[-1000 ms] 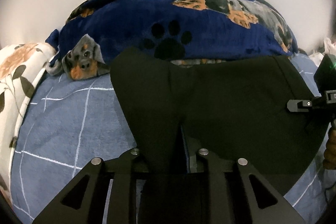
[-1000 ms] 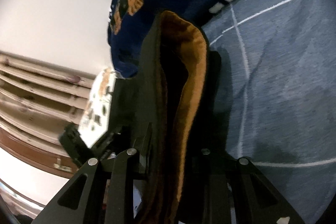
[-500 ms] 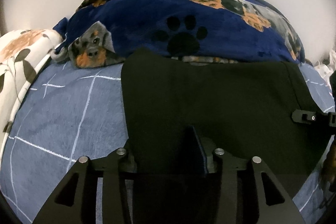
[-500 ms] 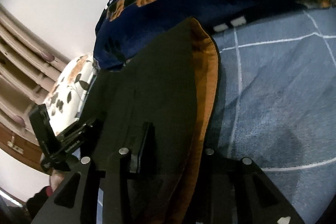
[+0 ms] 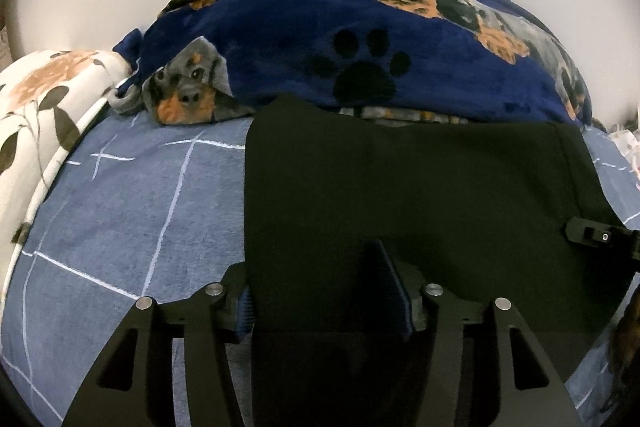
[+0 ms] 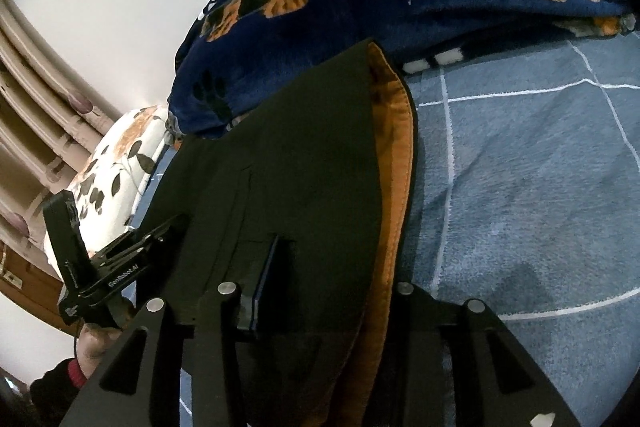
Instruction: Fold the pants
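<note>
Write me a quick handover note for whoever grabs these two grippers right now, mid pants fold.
Left gripper: jaws opening, near edge of the black pants between them, pads look clear of the cloth.
Right gripper: jaws opening too, the pants' edge with the orange lining between them; whether the pads still touch is hard to tell.
Pants: lying folded flat on the blue checked bedsheet, far edge against the dog-print blanket.
Done: one fold laid down.
Left: probably back both grippers out, smooth the cloth, then fold again if a smaller bundle is wanted.
</note>
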`<state>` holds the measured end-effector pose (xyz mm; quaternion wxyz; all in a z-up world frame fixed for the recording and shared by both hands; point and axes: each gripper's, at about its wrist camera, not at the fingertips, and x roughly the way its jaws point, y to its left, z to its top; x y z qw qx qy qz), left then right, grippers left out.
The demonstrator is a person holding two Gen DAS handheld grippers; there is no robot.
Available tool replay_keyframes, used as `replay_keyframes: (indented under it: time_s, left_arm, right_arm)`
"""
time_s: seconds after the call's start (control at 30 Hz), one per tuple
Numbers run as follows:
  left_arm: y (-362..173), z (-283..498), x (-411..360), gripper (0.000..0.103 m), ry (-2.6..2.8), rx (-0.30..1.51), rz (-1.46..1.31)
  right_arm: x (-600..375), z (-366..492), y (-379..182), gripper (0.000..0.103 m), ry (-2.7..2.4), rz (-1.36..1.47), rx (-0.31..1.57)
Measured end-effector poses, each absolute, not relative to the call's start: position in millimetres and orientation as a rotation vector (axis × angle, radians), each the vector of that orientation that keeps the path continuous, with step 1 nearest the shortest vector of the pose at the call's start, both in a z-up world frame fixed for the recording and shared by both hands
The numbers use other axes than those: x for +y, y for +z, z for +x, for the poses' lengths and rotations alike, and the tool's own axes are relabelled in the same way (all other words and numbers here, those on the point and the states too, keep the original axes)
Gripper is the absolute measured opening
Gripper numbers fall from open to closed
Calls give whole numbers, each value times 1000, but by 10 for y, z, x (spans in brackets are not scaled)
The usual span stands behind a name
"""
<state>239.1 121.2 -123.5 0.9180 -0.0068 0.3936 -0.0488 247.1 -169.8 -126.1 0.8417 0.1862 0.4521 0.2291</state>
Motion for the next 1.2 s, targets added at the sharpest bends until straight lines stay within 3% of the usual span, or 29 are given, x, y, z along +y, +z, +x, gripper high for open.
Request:
replay_keyframes:
  time_s: [0.3,0.67,0.83,1.1,1.2]
  left_arm:
    - [-1234,2385,1215,61,-79,807,-6]
    - [-1215,2380,1213,83,-6,802,32]
    - [-1136,2279,1216,83,26,769,65]
    - [-769,1805,1186,84,35,707,37]
    - [-513,1526,1109,90,35,649,43]
  right_arm:
    - [-1559,2412,-1220,43,446,303,925]
    - [-1324,2357,-1184,76,407,164,905]
    - [-1337,2336,-1116,80,351,135,935]
    - [-1597,1630,-493,82,277,209,756]
    - [-1617,1325,-328,85,280,212,708]
